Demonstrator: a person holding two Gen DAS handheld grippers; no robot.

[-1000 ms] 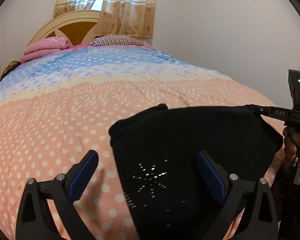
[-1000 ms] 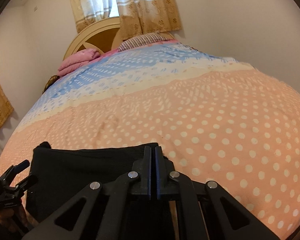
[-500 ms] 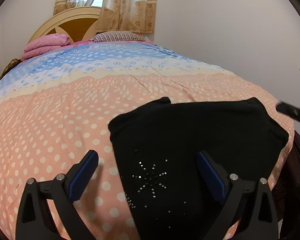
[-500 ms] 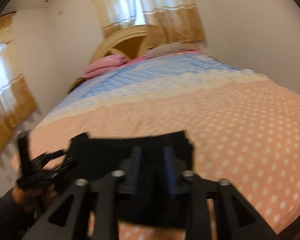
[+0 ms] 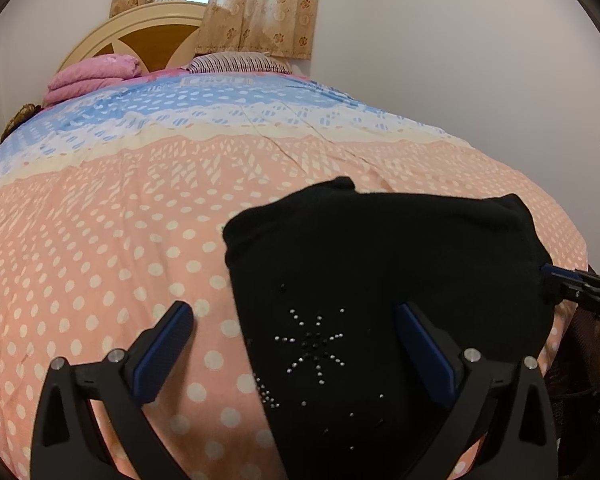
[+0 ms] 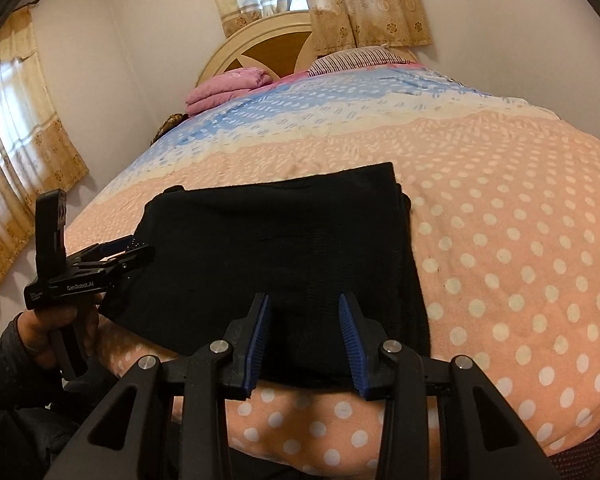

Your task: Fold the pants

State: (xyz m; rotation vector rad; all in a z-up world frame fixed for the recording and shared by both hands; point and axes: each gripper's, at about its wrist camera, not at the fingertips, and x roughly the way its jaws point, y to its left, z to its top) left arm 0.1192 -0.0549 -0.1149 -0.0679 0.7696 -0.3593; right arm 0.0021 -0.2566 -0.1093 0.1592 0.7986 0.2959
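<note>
The black pants (image 5: 384,280) lie folded into a compact rectangle on the bed near its front edge, with a rhinestone star on the near part. They also show in the right wrist view (image 6: 284,256). My left gripper (image 5: 296,336) is open and empty, its fingers hanging over the pants' left edge. It also shows from the side in the right wrist view (image 6: 128,250). My right gripper (image 6: 304,324) is open and empty, just in front of the pants' near edge. Its tip shows in the left wrist view (image 5: 560,278) at the pants' right edge.
The bed (image 5: 140,208) has a pink, cream and blue dotted cover. Folded pink bedding (image 5: 92,80) and a striped pillow (image 5: 236,62) lie by the headboard (image 6: 268,50). A wall runs along the bed's right side. Curtained windows stand behind and to the left.
My right gripper was shut on the pants' edge, then opened, let go and drew back toward the bed's front edge. The pants now lie flat. My left gripper stayed open and nearly still.
</note>
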